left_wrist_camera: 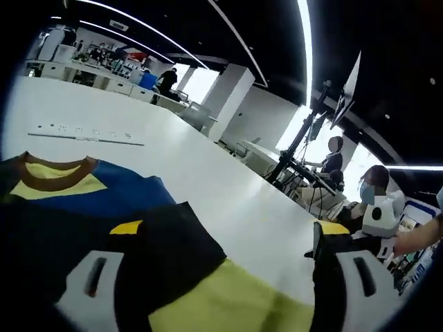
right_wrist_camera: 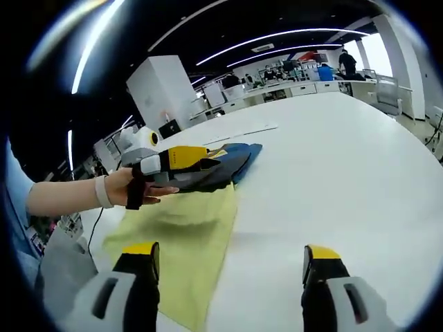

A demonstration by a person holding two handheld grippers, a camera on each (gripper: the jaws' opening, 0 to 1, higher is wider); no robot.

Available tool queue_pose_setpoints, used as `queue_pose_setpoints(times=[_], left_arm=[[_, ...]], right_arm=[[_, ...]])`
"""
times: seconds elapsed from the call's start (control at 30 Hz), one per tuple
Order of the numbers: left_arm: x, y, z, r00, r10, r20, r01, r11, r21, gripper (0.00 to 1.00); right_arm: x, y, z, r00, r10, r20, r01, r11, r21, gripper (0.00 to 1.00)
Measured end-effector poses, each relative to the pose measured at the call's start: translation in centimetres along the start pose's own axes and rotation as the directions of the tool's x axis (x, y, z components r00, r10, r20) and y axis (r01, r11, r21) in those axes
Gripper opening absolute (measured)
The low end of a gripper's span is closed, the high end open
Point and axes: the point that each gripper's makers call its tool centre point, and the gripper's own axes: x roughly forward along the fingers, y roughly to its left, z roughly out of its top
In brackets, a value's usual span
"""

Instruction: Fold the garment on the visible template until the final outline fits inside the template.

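Left gripper [right_wrist_camera: 208, 160] clamped on shirt [right_wrist_camera: 187, 235] sleeve | right gripper [right_wrist_camera: 228, 277] jaws apart, empty over table [right_wrist_camera: 346, 173] | risk: one-sided pull skews fold, likely overhanging template.

White table [right_wrist_camera: 360, 159] lies bare right of the garment [right_wrist_camera: 187, 235]; open passage there. The left gripper [right_wrist_camera: 173, 162] and a hand [right_wrist_camera: 135, 187] block the garment's far end.

The garment [right_wrist_camera: 187, 221] lies on the table [right_wrist_camera: 346, 166], left of the right gripper [right_wrist_camera: 225, 266]. The left gripper [right_wrist_camera: 173, 162] rests on its far end, held in a hand [right_wrist_camera: 131, 188].
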Motion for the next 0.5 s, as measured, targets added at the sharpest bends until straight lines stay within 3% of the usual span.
queue_pose_setpoints(times=[0.2, 0.37, 0.5], left_arm=[[-1.0, -0.1, 0.2, 1.0, -0.002, -0.019, 0.002, 0.999, 0.049, 0.99], [-2.7, 0.1, 0.2, 0.999, 0.011, -0.053, -0.004, 0.991, 0.135, 0.99], [-4.7, 0.5, 0.3, 0.998, 0.018, -0.067, -0.009, 0.991, 0.136, 0.99]], right_arm=[[0.3, -0.1, 0.4, 1.0, 0.005, -0.001, -0.005, 1.0, -0.009, 0.86], [0.6, 0.2, 0.9, 1.0, 0.015, -0.002, -0.015, 1.0, -0.022, 0.85], [0.8, 0.4, 1.1, 1.0, 0.021, -0.003, -0.021, 0.999, -0.031, 0.85]])
